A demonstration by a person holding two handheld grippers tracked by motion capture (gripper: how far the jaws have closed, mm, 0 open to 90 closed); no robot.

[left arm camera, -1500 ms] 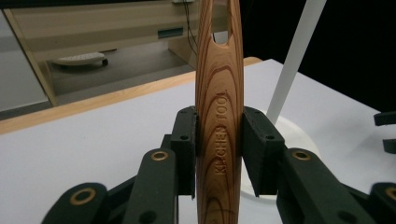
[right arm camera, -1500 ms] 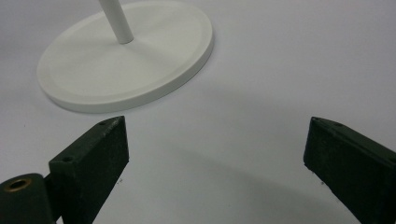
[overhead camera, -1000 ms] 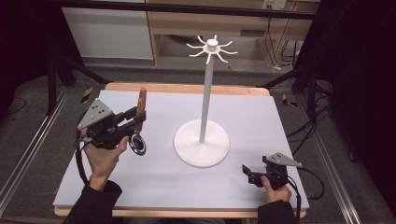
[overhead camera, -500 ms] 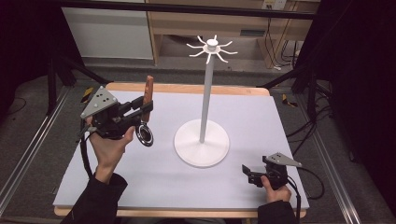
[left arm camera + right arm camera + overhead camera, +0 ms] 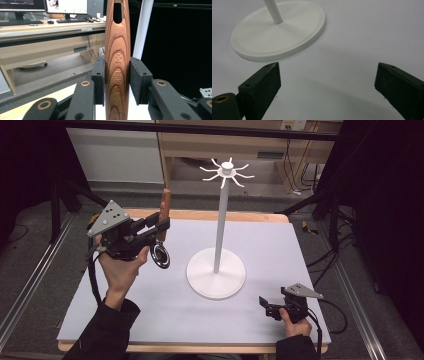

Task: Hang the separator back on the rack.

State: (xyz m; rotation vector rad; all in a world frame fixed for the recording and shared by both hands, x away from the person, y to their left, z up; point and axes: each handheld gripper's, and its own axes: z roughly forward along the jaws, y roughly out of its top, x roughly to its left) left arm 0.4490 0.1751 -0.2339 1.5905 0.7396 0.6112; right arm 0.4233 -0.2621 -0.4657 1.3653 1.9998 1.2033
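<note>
Left gripper pinches wooden-handled kitchen tool upright above the table, left of the white hook stand. Right gripper rests spread. Best keep handle vertical, aligning its slot with a hook.

This looks like a lab or research office set up for recording. The bench is a wooden top under a grey mat, ringed by a metal frame and black curtains. Loose cables trail over the grey carpet. Behind stands a long desk with monitors, a keyboard and a mouse.
</note>
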